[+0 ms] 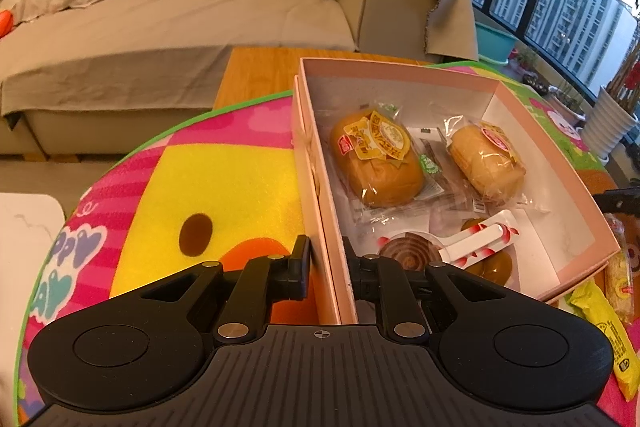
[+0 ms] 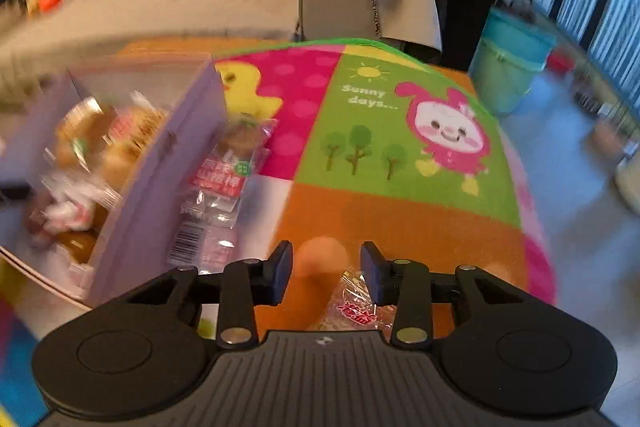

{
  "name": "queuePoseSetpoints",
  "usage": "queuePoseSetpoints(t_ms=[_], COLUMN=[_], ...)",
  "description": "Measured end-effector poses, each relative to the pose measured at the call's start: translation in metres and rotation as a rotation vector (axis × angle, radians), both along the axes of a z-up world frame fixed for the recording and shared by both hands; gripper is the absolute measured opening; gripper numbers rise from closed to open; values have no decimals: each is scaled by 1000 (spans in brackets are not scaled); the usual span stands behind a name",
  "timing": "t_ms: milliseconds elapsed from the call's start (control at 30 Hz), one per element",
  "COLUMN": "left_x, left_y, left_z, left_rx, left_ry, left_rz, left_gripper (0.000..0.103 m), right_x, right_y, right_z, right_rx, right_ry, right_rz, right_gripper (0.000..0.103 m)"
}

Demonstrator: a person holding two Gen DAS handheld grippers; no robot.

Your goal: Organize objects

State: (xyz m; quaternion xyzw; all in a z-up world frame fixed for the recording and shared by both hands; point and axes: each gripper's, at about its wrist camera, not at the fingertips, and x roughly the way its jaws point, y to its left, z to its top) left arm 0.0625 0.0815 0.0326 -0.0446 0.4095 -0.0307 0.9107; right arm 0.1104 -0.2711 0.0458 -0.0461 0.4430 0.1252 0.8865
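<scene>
Pink box (image 1: 400, 71) wall clamped by left gripper (image 1: 327, 263), breads (image 1: 376, 163) inside, sharp only there. Blurred right view: right gripper (image 2: 326, 273) narrowly apart above a snack packet (image 2: 352, 307), not pressing it.

One pink box (image 1: 592, 227), two wrapped buns (image 1: 376, 163) inside, one lollipop (image 1: 412, 253), one yellow packet (image 1: 608, 331) outside
</scene>
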Motion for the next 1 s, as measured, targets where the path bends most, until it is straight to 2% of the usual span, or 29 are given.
queuePoseSetpoints(t_ms=[100, 333, 467, 500, 633, 767, 833, 900, 1000], left_x=[0, 0, -1, -1, -1, -1, -1, -1, -1], left_y=[0, 1, 1, 1, 1, 2, 2, 2, 2], left_z=[0, -1, -1, -1, -1, -2, -1, -1, -1], left_rx=[3, -4, -5, -5, -9, -11, -10, -11, -10], left_ry=[0, 14, 16, 16, 15, 14, 12, 12, 12], left_rz=[-1, 3, 3, 2, 3, 2, 3, 4, 4], left_gripper=[16, 16, 16, 16, 17, 17, 17, 17, 17], right_x=[3, 46, 63, 61, 49, 32, 29, 27, 15], right_y=[-14, 9, 27, 31, 36, 32, 20, 4, -10], right_z=[6, -12, -23, -21, -14, -6, -8, -9, -1], right_rx=[202, 375, 350, 329, 232, 48, -38, -34, 36], right_ry=[42, 111, 147, 139, 109, 14, -3, 4, -11], right_rz=[-22, -74, -69, -53, -10, -30, -72, -108, -110], right_gripper=[43, 43, 42, 34, 27, 25, 25, 25, 26])
